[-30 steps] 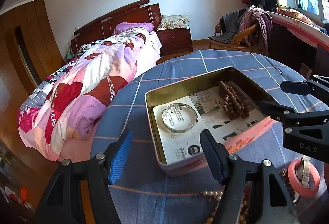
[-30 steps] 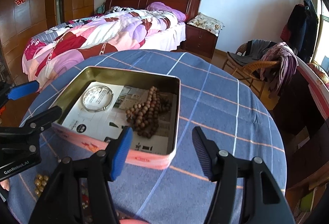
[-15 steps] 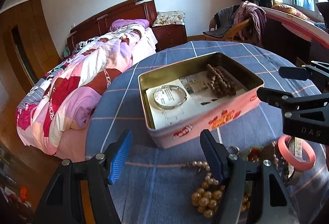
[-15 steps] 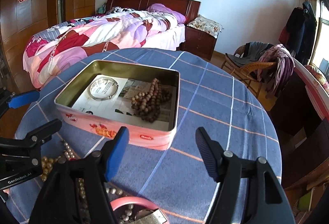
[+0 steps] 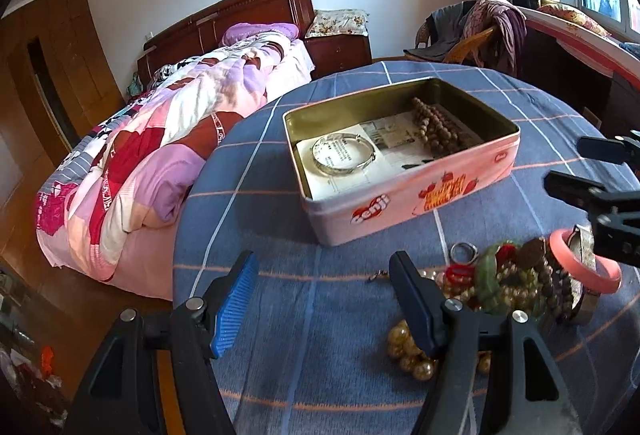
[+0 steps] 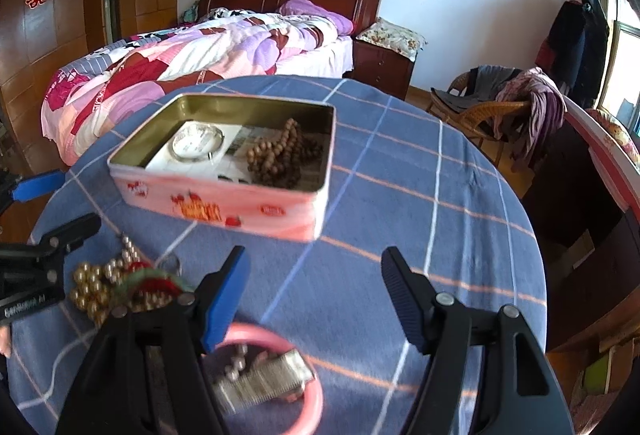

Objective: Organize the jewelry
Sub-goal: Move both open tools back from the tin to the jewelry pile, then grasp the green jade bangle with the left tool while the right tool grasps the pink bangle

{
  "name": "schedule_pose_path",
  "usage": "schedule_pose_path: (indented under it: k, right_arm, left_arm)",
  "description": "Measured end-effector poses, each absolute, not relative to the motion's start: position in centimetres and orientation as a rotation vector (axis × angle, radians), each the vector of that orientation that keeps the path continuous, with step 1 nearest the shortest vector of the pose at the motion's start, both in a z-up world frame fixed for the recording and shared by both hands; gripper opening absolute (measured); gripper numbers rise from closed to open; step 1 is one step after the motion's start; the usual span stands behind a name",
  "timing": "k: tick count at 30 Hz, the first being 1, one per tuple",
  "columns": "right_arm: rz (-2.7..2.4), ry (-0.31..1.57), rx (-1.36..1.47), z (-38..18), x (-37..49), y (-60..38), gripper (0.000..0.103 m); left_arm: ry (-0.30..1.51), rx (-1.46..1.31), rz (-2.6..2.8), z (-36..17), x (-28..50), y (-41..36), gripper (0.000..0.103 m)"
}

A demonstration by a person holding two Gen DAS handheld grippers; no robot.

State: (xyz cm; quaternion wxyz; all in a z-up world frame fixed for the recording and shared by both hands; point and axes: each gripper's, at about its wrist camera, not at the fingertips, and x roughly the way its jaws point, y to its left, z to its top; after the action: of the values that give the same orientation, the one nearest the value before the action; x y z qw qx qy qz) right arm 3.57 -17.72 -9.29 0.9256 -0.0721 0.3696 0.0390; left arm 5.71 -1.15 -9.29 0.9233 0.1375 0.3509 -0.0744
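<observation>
From the left wrist, the heap of loose jewelry (image 5: 504,283) on the blue checked desk (image 5: 280,227) is partly hidden behind the right finger of the left tool (image 5: 324,299), so that only part of the gold bead strand (image 5: 408,351) is seen; the single pieces in the heap are hard to tell apart. The left tool is held spread wide, with nothing between its fingers and nothing touched. The pink tin (image 5: 404,203) stands just beyond, holding a silver bangle (image 5: 344,157) and brown wooden beads (image 5: 434,131) on printed paper. Compared with a second ago, the tin is seen farther off and the heap – then mostly cut off – is now in view. From the right wrist, the pink bangle (image 6: 308,391) at the lower edge is blurred and partly covered by the left finger of the right tool (image 6: 316,299), and the silvery thing lying within it cannot be made out. The right tool's jaws have just been opening – they are released, with only cloth between them. The tin is seen farther off here too.
</observation>
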Motion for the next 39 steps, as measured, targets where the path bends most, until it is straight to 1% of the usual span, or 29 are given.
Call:
schedule_pose_path:
  k: [9, 12, 21, 27, 28, 29, 30, 32, 34, 35, 37, 38, 39]
  right_arm:
    - [0.056, 0.748, -0.109, -9.4, 0.2, -19.7, 0.074]
    - [0.053, 0.746, -0.084, -9.5, -0.1, -20.2, 0.077]
    - [0.038, 0.752, -0.077, -10.1, 0.0, -20.0, 0.077]
    - [0.025, 0.748, -0.090, -10.2, -0.8, -20.1, 0.077]
    - [0.021, 0.748, -0.091, -10.2, -0.9, -20.3, 0.077]
    - [0.017, 0.751, -0.090, -10.3, -0.9, -20.4, 0.077]
    - [0.015, 0.754, -0.086, -10.5, -0.9, -20.6, 0.077]
    - [0.013, 0.758, -0.074, -10.6, -0.7, -20.9, 0.077]
    - [0.015, 0.758, -0.075, -10.6, -0.7, -20.8, 0.077]
    - [0.016, 0.755, -0.079, -10.5, -0.8, -20.7, 0.077]
    - [0.021, 0.751, -0.086, -10.5, -0.9, -20.5, 0.077]
    - [0.023, 0.748, -0.090, -10.4, -0.9, -20.4, 0.077]
    - [0.024, 0.746, -0.090, -10.4, -1.0, -20.5, 0.077]
  left_arm:
    - [0.758, 0.278, -0.160, -10.4, 3.5, -1.2, 0.068]
    - [0.756, 0.267, -0.163, -10.1, 2.9, -1.3, 0.068]
    - [0.689, 0.226, -0.212, -7.8, 1.8, -2.4, 0.068]
    - [0.701, 0.257, -0.293, -8.4, 2.0, -4.9, 0.068]
    - [0.705, 0.259, -0.303, -8.5, 2.0, -5.2, 0.067]
    - [0.708, 0.258, -0.316, -8.5, 2.0, -5.4, 0.060]
    - [0.713, 0.257, -0.331, -8.6, 2.0, -5.6, 0.055]
    - [0.723, 0.273, -0.348, -9.0, 2.0, -6.3, 0.054]
    - [0.752, 0.288, -0.366, -9.7, 2.3, -6.8, 0.044]
    - [0.770, 0.287, -0.382, -10.1, 2.4, -7.0, 0.034]
    - [0.783, 0.271, -0.408, -10.5, 2.7, -7.2, 0.022]
    - [0.789, 0.266, -0.413, -10.5, 2.8, -7.1, 0.007]
    - [0.789, 0.256, -0.420, -10.3, 2.8, -6.9, 0.007]
